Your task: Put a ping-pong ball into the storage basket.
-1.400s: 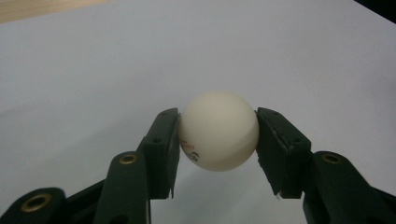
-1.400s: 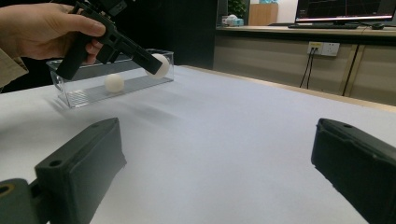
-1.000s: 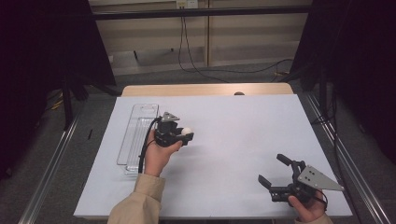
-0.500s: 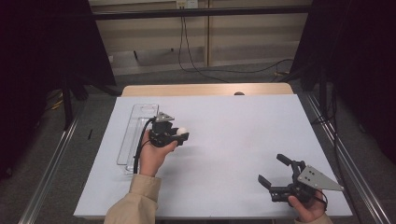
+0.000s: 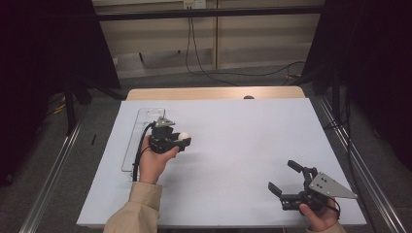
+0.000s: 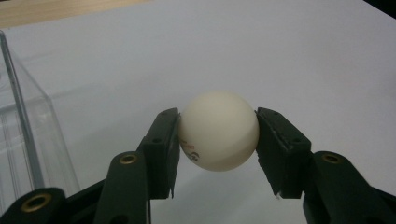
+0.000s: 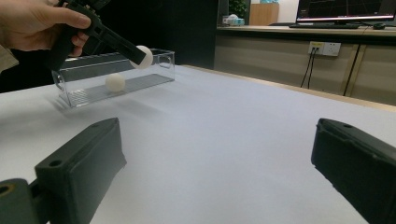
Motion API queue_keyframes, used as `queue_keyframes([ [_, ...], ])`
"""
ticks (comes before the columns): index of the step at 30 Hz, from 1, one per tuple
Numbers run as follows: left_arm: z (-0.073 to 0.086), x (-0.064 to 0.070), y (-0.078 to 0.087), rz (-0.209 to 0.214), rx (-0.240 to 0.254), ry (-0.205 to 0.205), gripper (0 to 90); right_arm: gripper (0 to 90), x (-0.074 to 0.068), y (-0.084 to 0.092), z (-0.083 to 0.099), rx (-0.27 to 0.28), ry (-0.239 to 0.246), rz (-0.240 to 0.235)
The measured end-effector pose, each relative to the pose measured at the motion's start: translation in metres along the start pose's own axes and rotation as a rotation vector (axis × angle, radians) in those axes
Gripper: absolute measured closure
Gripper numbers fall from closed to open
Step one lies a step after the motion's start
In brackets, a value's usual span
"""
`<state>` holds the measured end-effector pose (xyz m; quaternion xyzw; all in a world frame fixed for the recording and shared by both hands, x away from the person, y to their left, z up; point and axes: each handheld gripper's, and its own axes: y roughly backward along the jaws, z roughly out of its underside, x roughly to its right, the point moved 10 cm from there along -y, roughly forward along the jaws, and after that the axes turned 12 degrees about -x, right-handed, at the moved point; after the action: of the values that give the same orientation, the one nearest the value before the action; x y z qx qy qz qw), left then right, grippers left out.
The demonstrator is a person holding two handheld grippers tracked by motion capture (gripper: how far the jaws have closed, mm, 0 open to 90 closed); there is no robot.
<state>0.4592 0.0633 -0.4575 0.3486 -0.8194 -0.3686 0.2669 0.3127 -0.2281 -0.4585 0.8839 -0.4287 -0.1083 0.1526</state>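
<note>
Leftward drifts the left gripper (image 5: 180, 141), clamped on the white ball (image 5: 184, 137) at centre-left, beside the clear tray (image 5: 144, 116). Carry it over the rim before releasing; right gripper (image 5: 284, 177) gapes empty, lower right.

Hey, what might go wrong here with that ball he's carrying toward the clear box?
1. The ball is smooth and round, pinched only at its sides by the left gripper; it may squirt out and roll off the table.
2. Dropped into the clear box, it may bounce out or knock the ball already inside.
</note>
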Motion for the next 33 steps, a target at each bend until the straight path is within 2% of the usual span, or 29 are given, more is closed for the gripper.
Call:
queue_keyframes([
  [13,0.005,-0.013,0.013,-0.022,0.005,0.017,51.0,1.6,-0.001,0.000,0.000,-0.001,0.001,-0.001],
  [33,0.012,-0.025,0.025,-0.040,0.012,0.041,51.0,1.6,-0.001,-0.001,0.000,-0.003,0.001,-0.001],
])
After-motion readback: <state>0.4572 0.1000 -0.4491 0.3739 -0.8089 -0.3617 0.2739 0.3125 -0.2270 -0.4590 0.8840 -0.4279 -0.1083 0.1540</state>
